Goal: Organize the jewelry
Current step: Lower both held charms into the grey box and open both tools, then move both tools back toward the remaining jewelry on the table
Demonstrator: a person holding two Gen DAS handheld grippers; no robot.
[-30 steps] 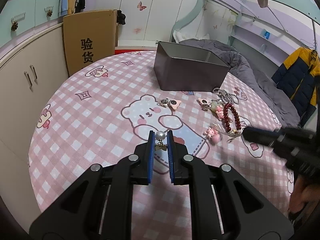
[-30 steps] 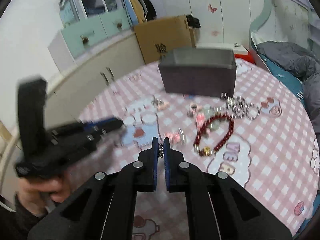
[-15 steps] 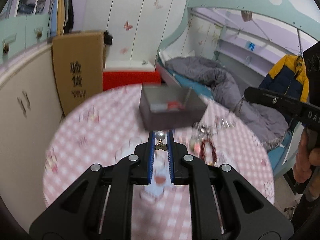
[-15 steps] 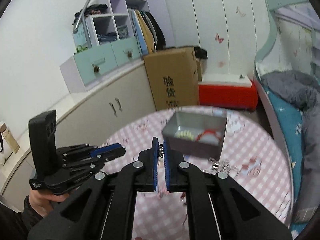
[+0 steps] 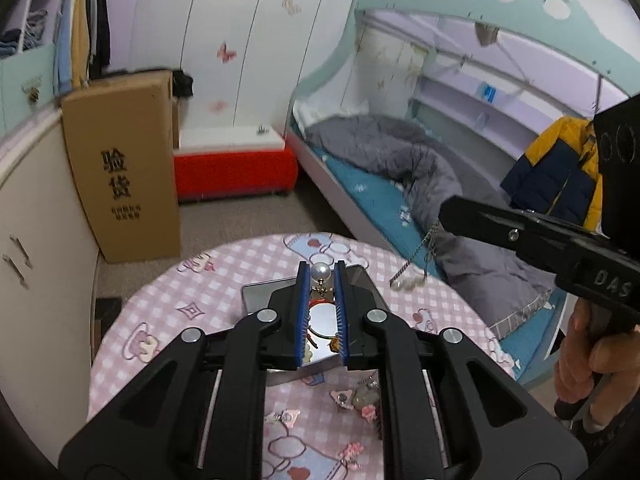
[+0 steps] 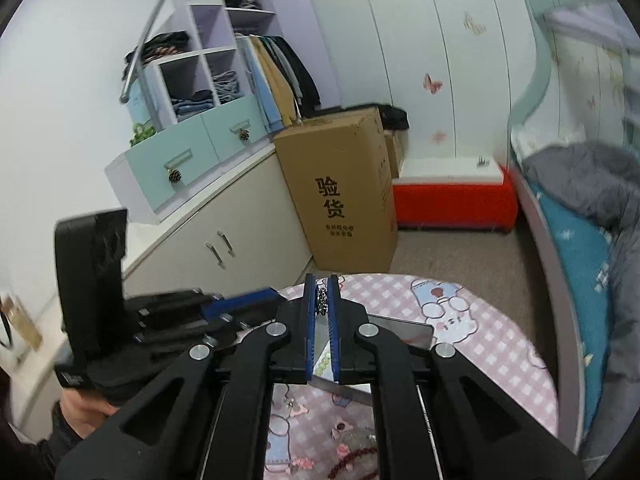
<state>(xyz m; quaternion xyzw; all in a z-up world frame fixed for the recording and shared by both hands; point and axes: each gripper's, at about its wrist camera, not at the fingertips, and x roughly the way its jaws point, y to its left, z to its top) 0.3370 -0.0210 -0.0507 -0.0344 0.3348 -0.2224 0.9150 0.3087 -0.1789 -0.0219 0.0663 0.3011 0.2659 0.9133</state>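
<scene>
left tool [image 5: 321, 276] clenched on a pearl earring [image 5: 321, 271], pearl poking out at the tips, gold charm just under it between the pads; grey box [image 5: 256, 296] sits directly below the tips on the bench [image 5: 160, 320]. right tool [image 6: 321, 300] clenched on a silver chain [image 6: 321, 302]; in the left view the chain hangs from its tip beside the box. loose charms [image 5: 360, 400] lie on the bench under the left tool's body

a tall cardboard box [image 6: 340, 192] with printed characters stands against the cream cabinet [image 6: 224, 240]. beside it sits a red chest [image 5: 234, 168] with a white top. a grey duvet [image 5: 420, 164] lies rumpled on the bunk bed, a yellow-and-navy jacket [image 5: 556, 168] hanging nearby.
</scene>
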